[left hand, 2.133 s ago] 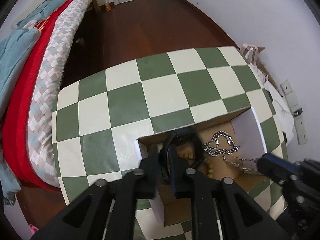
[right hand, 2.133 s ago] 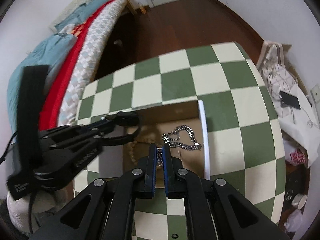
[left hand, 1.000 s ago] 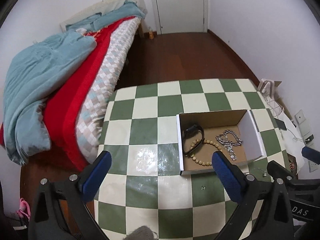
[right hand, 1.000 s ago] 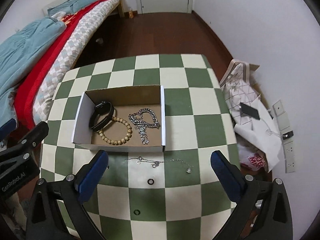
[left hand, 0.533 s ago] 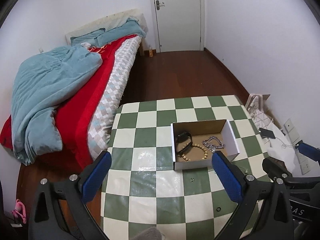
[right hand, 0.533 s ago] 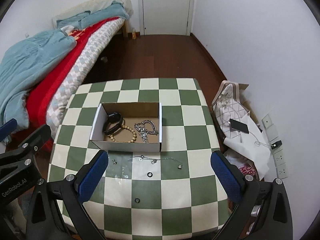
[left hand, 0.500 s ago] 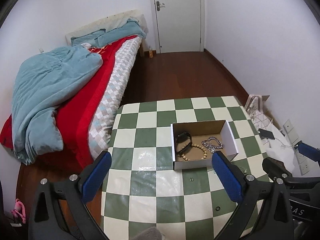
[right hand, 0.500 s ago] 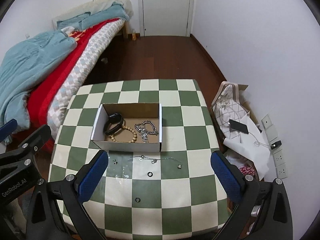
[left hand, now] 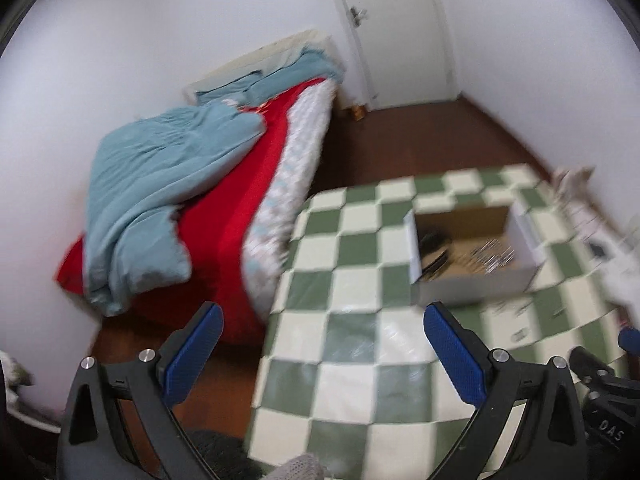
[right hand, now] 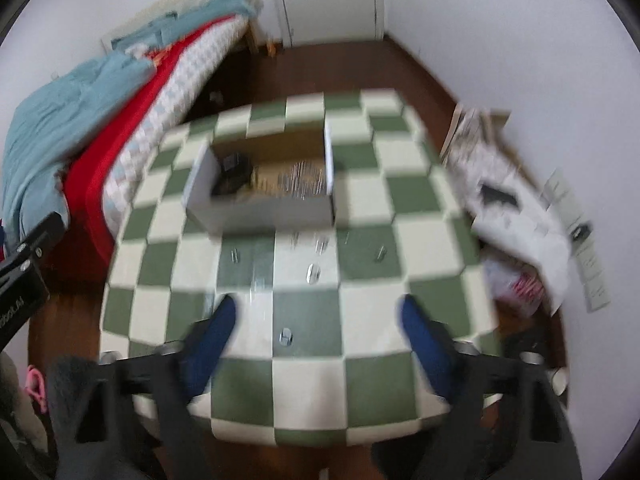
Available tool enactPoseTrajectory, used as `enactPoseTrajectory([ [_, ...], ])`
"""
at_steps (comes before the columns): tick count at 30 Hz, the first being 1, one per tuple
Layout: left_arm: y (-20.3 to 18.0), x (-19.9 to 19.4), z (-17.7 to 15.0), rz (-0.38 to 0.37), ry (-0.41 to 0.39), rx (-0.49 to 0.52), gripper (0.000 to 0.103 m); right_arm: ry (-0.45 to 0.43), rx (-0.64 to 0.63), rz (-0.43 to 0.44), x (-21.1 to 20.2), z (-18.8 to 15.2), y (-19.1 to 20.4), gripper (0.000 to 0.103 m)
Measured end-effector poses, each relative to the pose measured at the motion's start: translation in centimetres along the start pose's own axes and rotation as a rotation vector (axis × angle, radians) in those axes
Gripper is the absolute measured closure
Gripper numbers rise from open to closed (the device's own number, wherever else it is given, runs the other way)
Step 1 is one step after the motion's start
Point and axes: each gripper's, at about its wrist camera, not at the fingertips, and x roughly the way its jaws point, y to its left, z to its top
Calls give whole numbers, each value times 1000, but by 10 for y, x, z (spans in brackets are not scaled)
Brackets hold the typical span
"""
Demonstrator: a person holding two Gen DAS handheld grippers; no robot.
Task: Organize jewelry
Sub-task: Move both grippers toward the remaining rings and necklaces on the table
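Both grippers, left (left hand: 320, 350) and right (right hand: 318, 326), are wide open and hold nothing above the checkered table (right hand: 308, 376). At 12 o'clock from the right gripper stands the cardboard box (right hand: 260, 208) with blurred jewelry (right hand: 300, 180) inside; small pieces (right hand: 313, 273) lie just before it.

a: what pattern is on the square table with the checked cloth (right hand: 308, 380)?
b: green and cream checks.
a: and the bed's crumpled quilt (left hand: 160, 184)?
b: pale blue, over a red blanket (left hand: 224, 232).
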Motion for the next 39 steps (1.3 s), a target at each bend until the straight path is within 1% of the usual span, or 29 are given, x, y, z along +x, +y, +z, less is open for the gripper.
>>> enactPoseTrajectory([
  [1,-3,8,-6,9,20,9,0,18,7,13,13,-6,0,34],
  [3,-7,30,-23,29,80,28,0,45,17,22,40,-23,3,43],
  [5,-8,49,-38,39,134,37,0,59,19,28,63,-35,9,44],
  [8,-11,63,-52,49,178,48,0,61,9,28,86,-47,18,45],
  [10,-13,67,-58,52,195,45,0,65,-13,25,97,-50,24,55],
  [12,-15,70,-62,45,210,33,0,83,-38,24,107,-54,29,73],
  [13,-16,71,-62,44,211,31,0,82,-49,14,109,-55,30,77],
  [15,-21,73,-62,41,215,29,0,48,-90,-7,108,-58,35,94],
  [16,-24,74,-62,38,217,27,0,44,-96,-7,110,-58,35,97],
  [17,-27,74,-61,32,219,24,0,38,-93,-2,110,-58,32,103],
  [19,-31,74,-59,21,216,24,0,23,-54,15,107,-57,21,103],
  [25,-61,75,-53,-41,204,56,0,-50,132,80,78,-45,-43,103],
  [28,-88,76,-50,-110,200,87,0,-74,174,99,72,-38,-65,103],
  [29,-96,76,-50,-135,204,99,0,-64,192,126,73,-36,-73,103],
  [30,-108,76,-52,-184,210,118,1,-50,219,150,76,-34,-80,103],
  [31,-115,75,-54,-224,218,127,1,-51,240,146,76,-33,-87,103],
  [34,-136,71,-64,-319,240,149,3,-66,251,117,76,-30,-101,102],
  [36,-150,68,-69,-339,247,178,17,-67,264,102,77,-32,-109,102],
  [37,-157,67,-73,-352,251,196,20,-65,273,94,79,-34,-114,102],
  [38,-165,67,-75,-357,254,211,31,-64,282,91,80,-36,-117,102],
  [39,-170,67,-77,-362,259,225,36,-58,289,86,83,-39,-120,102],
])
